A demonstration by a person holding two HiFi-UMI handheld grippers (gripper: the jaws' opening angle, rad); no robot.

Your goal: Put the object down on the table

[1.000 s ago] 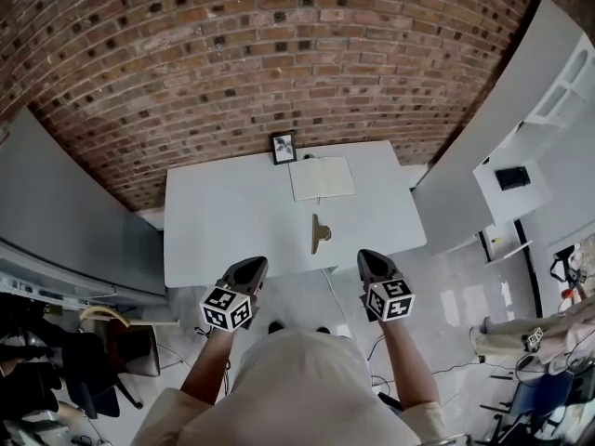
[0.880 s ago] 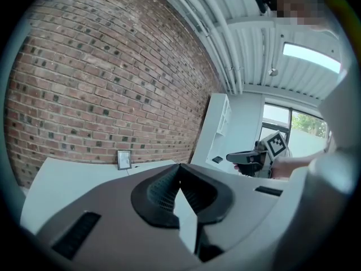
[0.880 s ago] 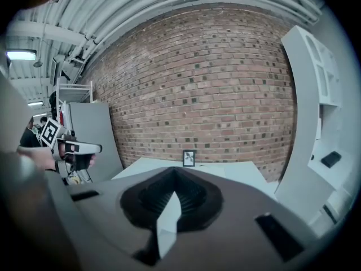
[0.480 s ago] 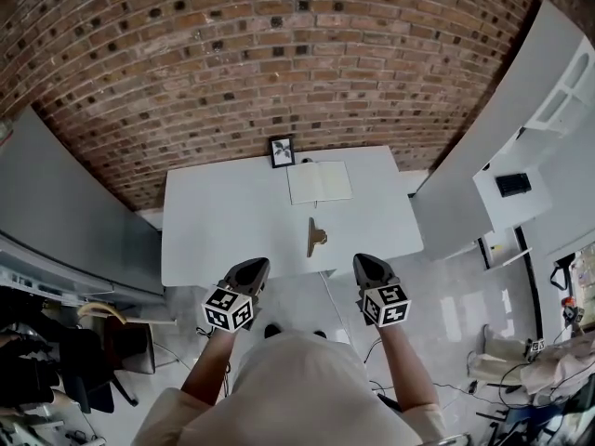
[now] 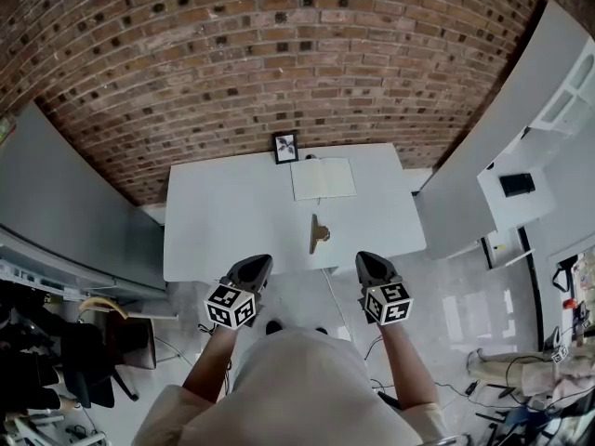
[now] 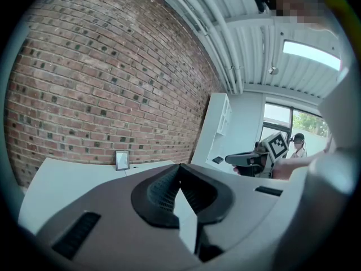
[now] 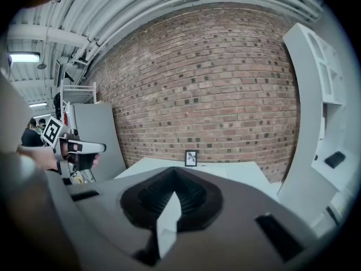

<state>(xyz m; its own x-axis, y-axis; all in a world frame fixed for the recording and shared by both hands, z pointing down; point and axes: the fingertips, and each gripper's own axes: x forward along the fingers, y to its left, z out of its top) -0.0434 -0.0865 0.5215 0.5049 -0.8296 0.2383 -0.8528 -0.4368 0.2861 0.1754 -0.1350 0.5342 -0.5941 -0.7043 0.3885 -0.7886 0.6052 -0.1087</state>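
A bronze-coloured clip [image 5: 318,233] lies flat on the white table [image 5: 223,221], near its front edge and right of the middle. No gripper touches it. My left gripper [image 5: 257,265] hovers just off the table's front edge, left of the clip, with its jaws shut and nothing between them [image 6: 179,169]. My right gripper [image 5: 366,259] hangs at the same height to the right of the clip, also shut and empty [image 7: 171,175]. Each gripper view shows the other gripper off to the side, the right gripper [image 6: 248,160] and the left gripper [image 7: 73,147].
A small framed picture [image 5: 285,147] stands at the table's back edge against the brick wall, with an open notebook [image 5: 323,178] in front of it. Grey partitions flank the table. A white shelf unit [image 5: 521,179] stands to the right.
The head view swayed a little. Both grippers stay shut at the table's front edge, and the clip lies where it was.
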